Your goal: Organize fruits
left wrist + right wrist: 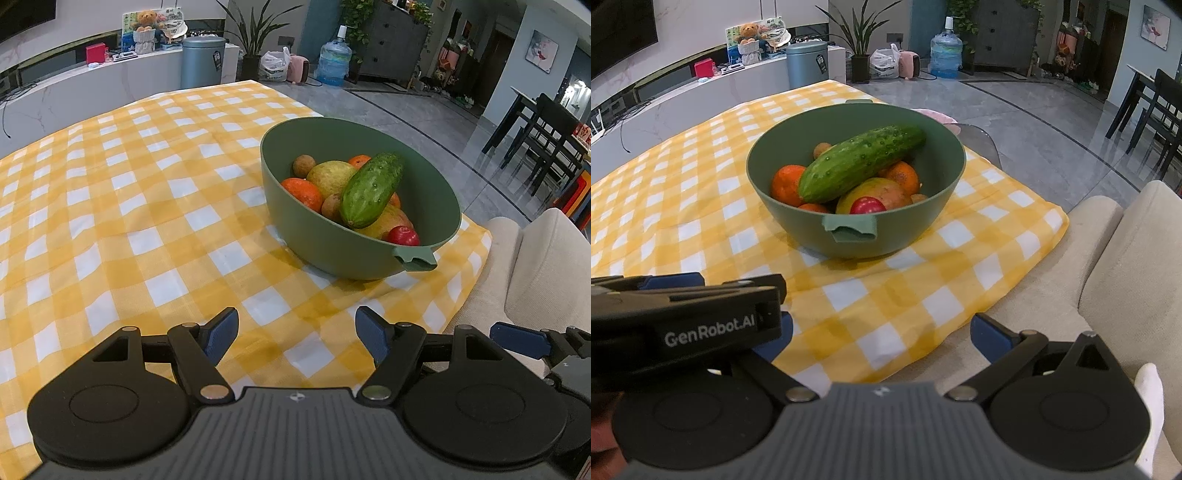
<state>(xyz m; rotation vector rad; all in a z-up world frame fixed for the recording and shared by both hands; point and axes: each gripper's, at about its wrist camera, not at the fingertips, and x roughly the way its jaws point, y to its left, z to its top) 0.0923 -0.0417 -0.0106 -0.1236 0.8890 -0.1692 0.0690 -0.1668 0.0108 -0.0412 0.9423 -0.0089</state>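
Note:
A green bowl [436, 192] [857, 122] stands on the yellow-checked tablecloth [147, 206] [701, 206] near its right corner. On top of the fruit lies a cucumber [371, 190] [860, 162]. Under it are oranges [303, 192] [786, 184], a yellow-green mango [328, 177] [882, 192], a red fruit [403, 235] [867, 206] and small brown fruits [303, 164]. My left gripper [297, 334] is open above the cloth, short of the bowl, with nothing between its fingers. My right gripper [882, 332] is open too, empty, in front of the bowl. The left gripper's body [683, 317] covers its left finger.
A beige sofa arm [535, 266] [1108, 258] lies just right of the table. Beyond the table are a white counter [92, 81], a grey bin [203, 59], a water bottle [334, 59] and dark chairs [546, 140] at the right.

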